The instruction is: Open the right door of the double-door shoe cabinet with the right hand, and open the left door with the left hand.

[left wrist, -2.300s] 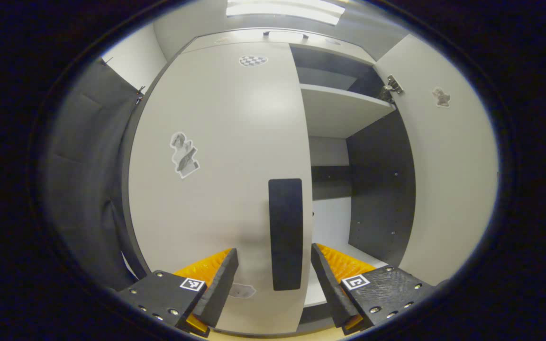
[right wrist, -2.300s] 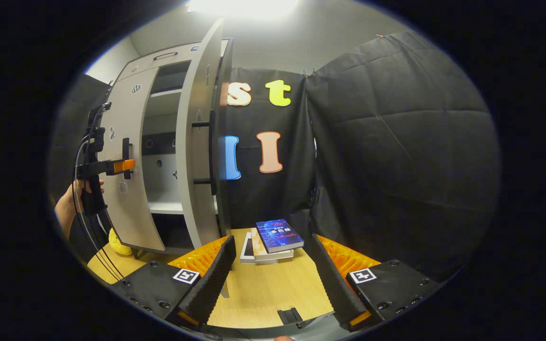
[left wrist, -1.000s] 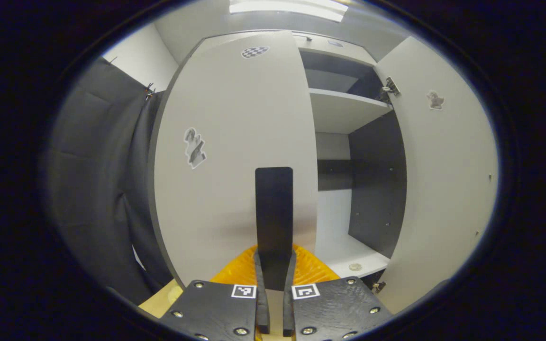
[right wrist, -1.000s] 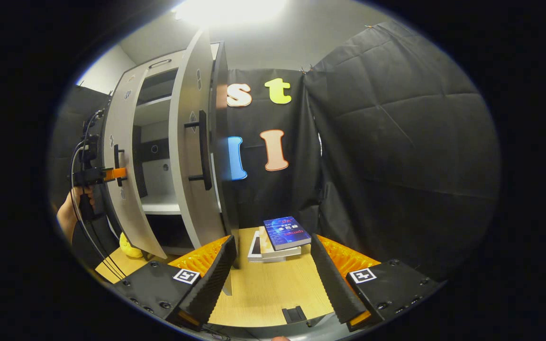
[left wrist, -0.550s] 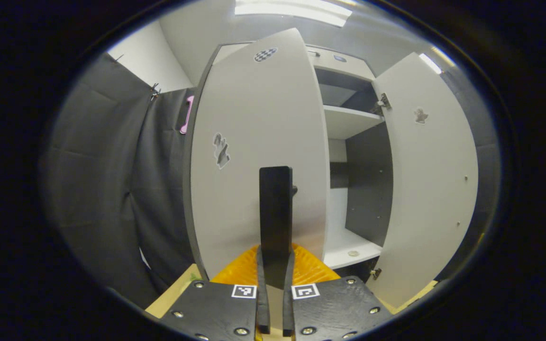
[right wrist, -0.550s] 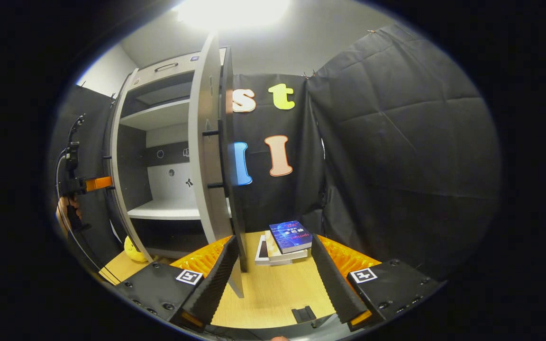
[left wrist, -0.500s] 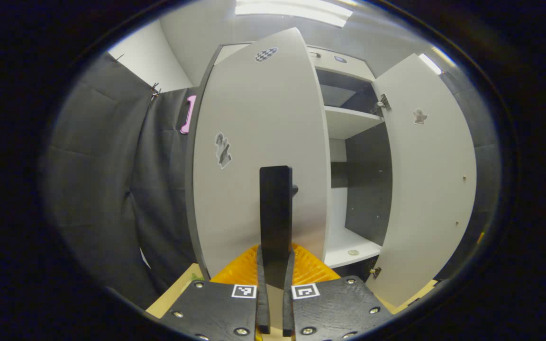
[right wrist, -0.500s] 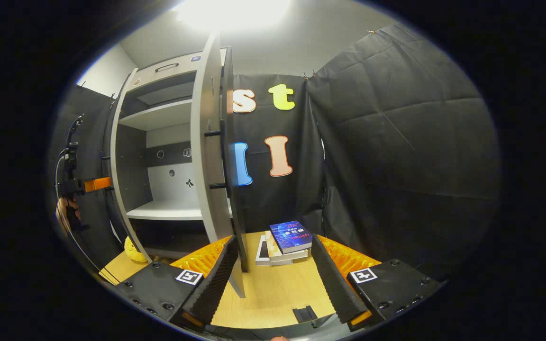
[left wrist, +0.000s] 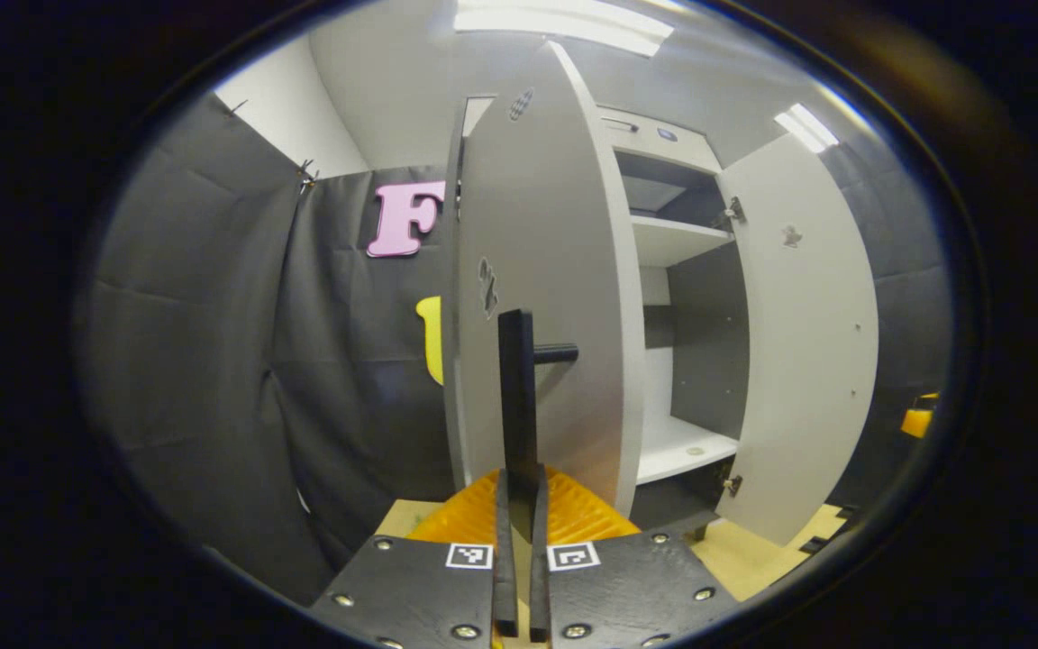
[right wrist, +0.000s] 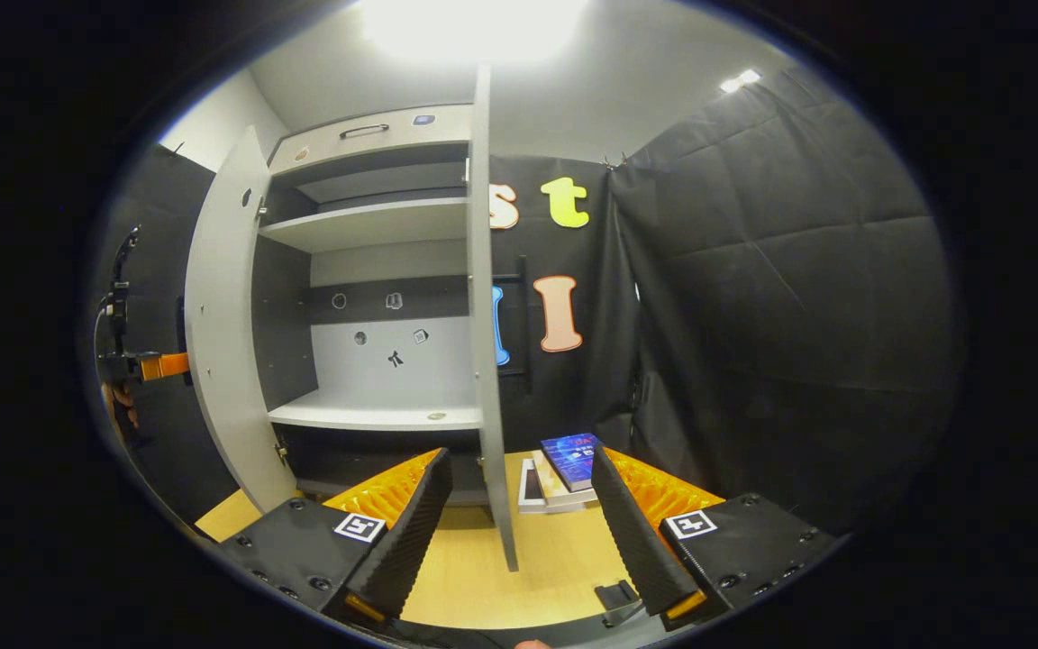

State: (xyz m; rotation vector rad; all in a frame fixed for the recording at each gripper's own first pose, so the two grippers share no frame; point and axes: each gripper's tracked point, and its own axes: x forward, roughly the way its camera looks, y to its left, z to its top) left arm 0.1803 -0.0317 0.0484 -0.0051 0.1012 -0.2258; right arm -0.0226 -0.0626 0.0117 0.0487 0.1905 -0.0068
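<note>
The shoe cabinet stands on the wooden floor with its 2 pale grey doors both swung out wide, so the white shelves and the dark inner walls are open to see. In the left gripper view, the left door is seen almost edge-on, and its black bar handle runs down between the fingers of the left gripper, whose jaws are pressed together on the bar. The right door stands far to the right side, with its inner face turned to the camera. In the right gripper view, the right gripper has its jaws wide apart and holds nothing; the thin edge of the right door comes down just beyond them. A stack of books lies on the floor behind this edge, near the black cloth wall.
</note>
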